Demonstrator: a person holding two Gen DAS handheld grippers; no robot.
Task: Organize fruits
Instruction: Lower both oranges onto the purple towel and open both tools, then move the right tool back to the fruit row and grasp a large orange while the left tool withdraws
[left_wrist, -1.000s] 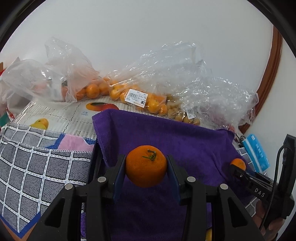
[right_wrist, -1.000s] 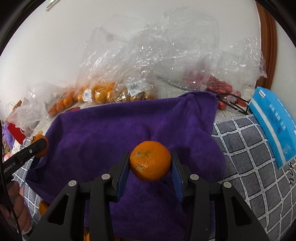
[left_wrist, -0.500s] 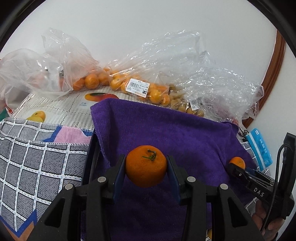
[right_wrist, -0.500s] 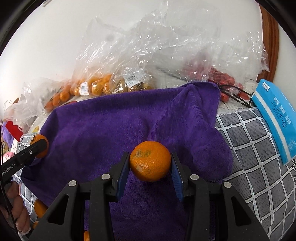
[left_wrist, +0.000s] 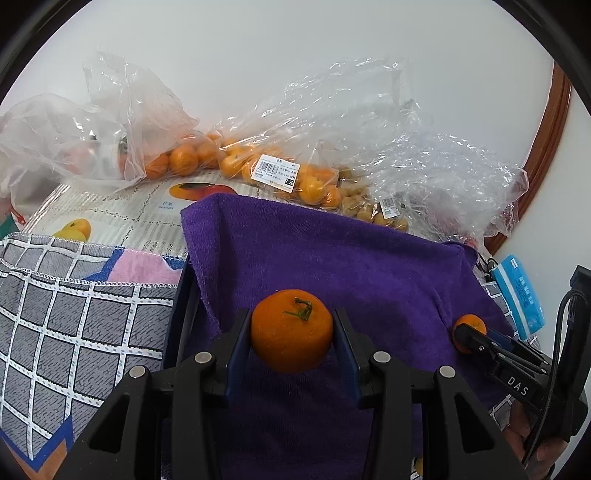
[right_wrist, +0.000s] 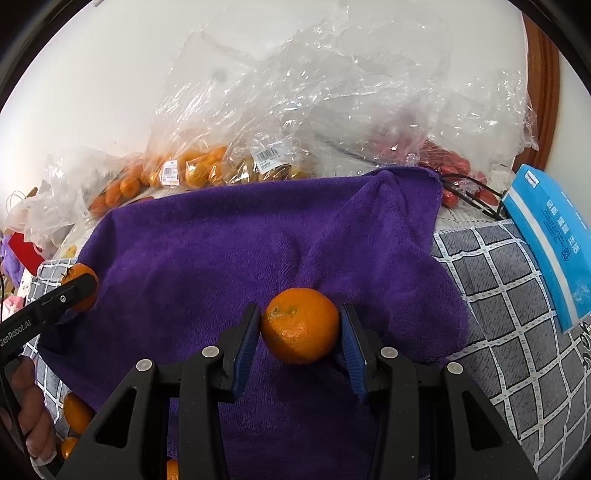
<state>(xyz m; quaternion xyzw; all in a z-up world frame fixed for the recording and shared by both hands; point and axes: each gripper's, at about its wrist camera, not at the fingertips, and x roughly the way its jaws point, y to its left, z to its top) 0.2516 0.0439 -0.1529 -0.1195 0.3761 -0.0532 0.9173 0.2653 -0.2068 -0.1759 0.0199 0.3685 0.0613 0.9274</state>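
Observation:
My left gripper (left_wrist: 291, 321) is shut on a tangerine with a green stem (left_wrist: 291, 332), held over a purple towel (left_wrist: 351, 258). My right gripper (right_wrist: 300, 314) is shut on a second tangerine (right_wrist: 300, 326) above the same purple towel (right_wrist: 203, 258). The towel drapes over a dark blue crate (left_wrist: 181, 306). In the left wrist view the right gripper's tangerine (left_wrist: 469, 326) shows at the right edge. At the left edge of the right wrist view, the left gripper's finger (right_wrist: 74, 293) covers part of its tangerine (right_wrist: 75, 271).
Clear plastic bags of small oranges (left_wrist: 184, 158) (right_wrist: 199, 170) and red fruit (right_wrist: 450, 166) lie against the white wall behind. A grey checked cloth (left_wrist: 55, 325) covers the surface. A blue packet (right_wrist: 546, 236) lies at the right. Loose tangerines (right_wrist: 75, 411) sit near a hand (right_wrist: 33, 417).
Both grippers keep their tangerines and stay nearly still. The background has only slid slightly upward in both views.

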